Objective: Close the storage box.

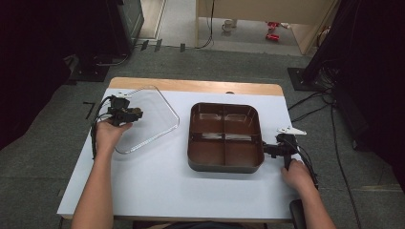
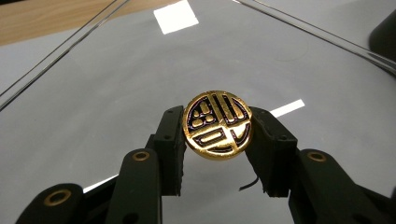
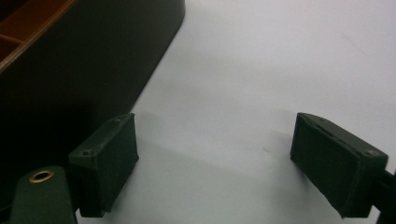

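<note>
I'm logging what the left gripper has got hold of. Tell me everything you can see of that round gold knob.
The knob is a small round disc, shiny gold with a dark inlaid pattern of bars and curves on its face. It looks like metal or gilt plastic. It sits in the middle of the clear lid, which lies flat on the white table left of the brown tray. The left gripper clamps its rim from both sides.
</note>
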{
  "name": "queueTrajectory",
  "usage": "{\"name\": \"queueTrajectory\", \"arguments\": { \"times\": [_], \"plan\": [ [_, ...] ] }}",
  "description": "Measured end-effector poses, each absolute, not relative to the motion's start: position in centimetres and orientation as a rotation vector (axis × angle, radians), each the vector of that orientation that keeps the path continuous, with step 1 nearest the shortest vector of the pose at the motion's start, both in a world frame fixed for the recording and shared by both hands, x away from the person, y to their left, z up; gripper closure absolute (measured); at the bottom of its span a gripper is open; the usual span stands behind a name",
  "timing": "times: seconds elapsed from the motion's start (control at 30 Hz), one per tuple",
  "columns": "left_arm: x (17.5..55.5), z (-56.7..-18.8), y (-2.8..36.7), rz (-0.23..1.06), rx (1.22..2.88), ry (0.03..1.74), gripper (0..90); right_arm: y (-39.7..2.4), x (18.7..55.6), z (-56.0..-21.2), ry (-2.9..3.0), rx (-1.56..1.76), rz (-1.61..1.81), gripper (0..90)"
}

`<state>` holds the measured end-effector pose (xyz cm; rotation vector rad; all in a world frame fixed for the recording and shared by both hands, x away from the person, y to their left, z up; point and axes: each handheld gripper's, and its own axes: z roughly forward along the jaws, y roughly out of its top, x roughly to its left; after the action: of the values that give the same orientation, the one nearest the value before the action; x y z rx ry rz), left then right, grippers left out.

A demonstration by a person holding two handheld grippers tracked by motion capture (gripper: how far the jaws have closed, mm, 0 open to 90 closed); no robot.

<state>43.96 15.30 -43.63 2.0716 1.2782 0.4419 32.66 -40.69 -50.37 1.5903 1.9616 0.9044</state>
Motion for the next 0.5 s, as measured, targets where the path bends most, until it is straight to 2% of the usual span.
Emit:
{"name": "queueTrajectory", "arguments": {
  "times": [0.5],
  "plan": [
    [42.8,-40.2,13.3,0.388,2.092,1.206,59.6,-40.7,32.7,-50.4,1.962,1.590,0.905,14.4]
  ]
}}
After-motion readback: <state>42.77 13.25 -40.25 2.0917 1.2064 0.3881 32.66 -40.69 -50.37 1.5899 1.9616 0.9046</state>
